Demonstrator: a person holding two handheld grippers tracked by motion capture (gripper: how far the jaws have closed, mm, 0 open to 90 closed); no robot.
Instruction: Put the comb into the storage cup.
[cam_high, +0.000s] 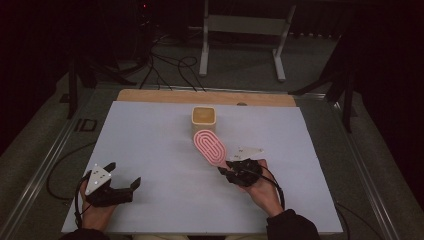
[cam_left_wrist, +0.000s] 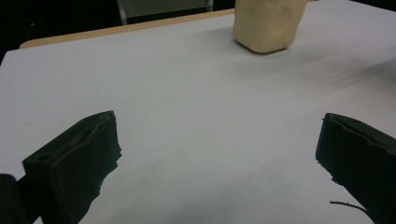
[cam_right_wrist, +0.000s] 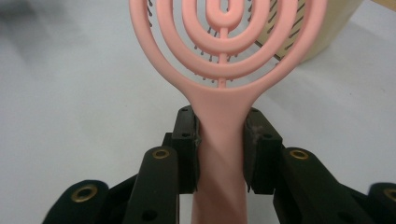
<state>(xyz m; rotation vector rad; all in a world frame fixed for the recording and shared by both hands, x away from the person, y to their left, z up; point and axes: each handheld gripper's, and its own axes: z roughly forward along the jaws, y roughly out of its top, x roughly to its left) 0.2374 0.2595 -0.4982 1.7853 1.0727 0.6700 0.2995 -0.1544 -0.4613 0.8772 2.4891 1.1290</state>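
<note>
A pink hairbrush (cam_high: 210, 146) with a ringed open head is held up off the white table sheet (cam_high: 150, 150), its head pointing toward a cream square holder (cam_high: 204, 119) at the table's back middle. My right gripper (cam_high: 227, 167) is shut on the brush's handle (cam_right_wrist: 220, 154), both pads pressing its sides. Behind the brush head the cream holder (cam_right_wrist: 322, 32) shows close. My left gripper (cam_high: 123, 176) rests low at the front left, open, with nothing between its jaws. From there the holder (cam_left_wrist: 268, 23) stands far ahead on the sheet.
The table's wooden back edge (cam_high: 205, 96) shows behind the sheet. A white metal stand (cam_high: 242, 30) and loose cables (cam_high: 170, 67) lie on the floor beyond. Dark tripod legs (cam_high: 345, 90) stand at the right.
</note>
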